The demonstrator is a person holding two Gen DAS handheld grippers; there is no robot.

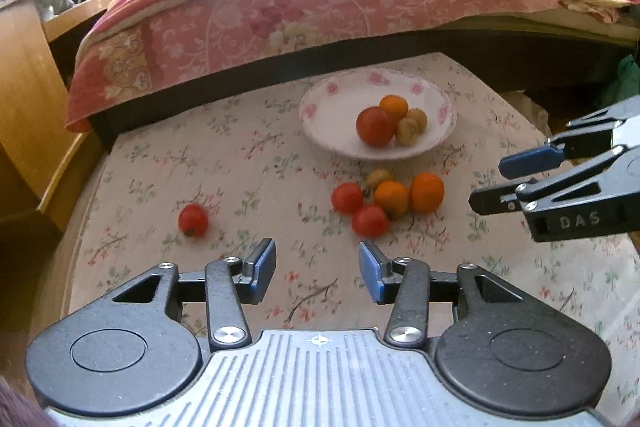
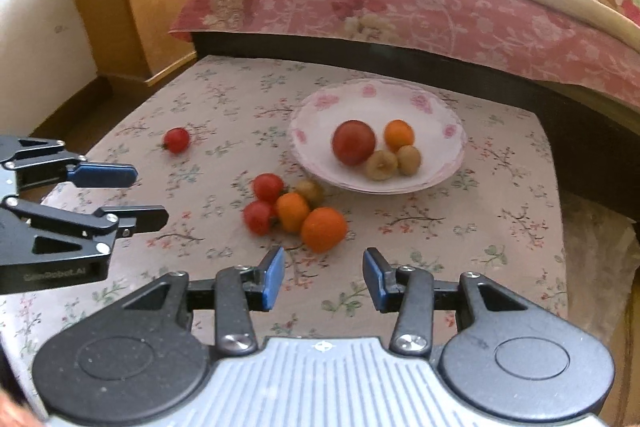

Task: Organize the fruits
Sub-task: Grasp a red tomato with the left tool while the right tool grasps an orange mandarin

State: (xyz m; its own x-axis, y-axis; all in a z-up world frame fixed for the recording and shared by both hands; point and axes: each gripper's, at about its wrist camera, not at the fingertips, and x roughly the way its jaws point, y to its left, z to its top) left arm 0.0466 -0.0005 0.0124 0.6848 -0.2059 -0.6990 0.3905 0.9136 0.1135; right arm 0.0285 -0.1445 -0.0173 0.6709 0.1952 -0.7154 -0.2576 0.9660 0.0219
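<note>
Fruit cluster lies just ahead of both grippers' wide-spread, empty fingers, untouched.

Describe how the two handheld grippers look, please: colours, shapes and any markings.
Both are alike. The left gripper and the right gripper have black metal linkage arms with silver screws, two round black discs at the base, and a grey ribbed plate with a small crosshair mark between them. The jaws carry blue pads. Seen from the side, the right one bears raised letters "DAS". No cables or sleeves show.
</note>
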